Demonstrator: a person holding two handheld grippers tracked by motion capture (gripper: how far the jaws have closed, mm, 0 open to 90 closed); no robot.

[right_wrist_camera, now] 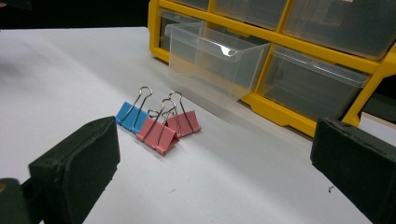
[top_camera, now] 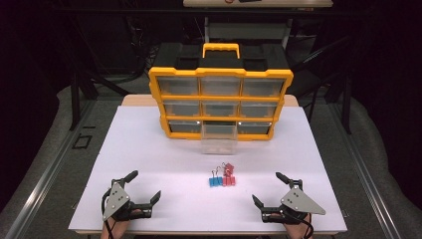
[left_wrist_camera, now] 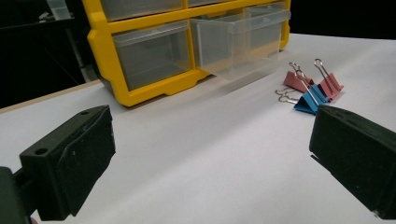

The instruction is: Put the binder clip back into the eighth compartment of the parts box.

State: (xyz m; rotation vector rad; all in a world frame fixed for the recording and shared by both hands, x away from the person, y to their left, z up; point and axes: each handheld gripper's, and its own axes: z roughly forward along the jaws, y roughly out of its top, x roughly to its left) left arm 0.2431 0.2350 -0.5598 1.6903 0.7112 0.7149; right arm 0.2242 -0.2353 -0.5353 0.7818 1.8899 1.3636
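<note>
A small group of binder clips point(top_camera: 223, 178) lies mid-table: a blue one point(right_wrist_camera: 132, 114) and two pink ones point(right_wrist_camera: 159, 133) with wire handles up. Behind them stands a yellow drawer organizer point(top_camera: 220, 102) whose bottom-middle clear drawer point(top_camera: 219, 138) is pulled out toward me; it looks empty. My left gripper point(top_camera: 145, 186) rests open near the front left of the table, the clips off to its right. My right gripper point(top_camera: 267, 188) rests open at the front right, the clips to its left. Nothing is between either pair of jaws.
The white tabletop point(top_camera: 149, 149) ends close behind both grippers at the front edge. The organizer's other clear drawers point(top_camera: 177, 86) are closed. Dark floor and frame legs surround the table.
</note>
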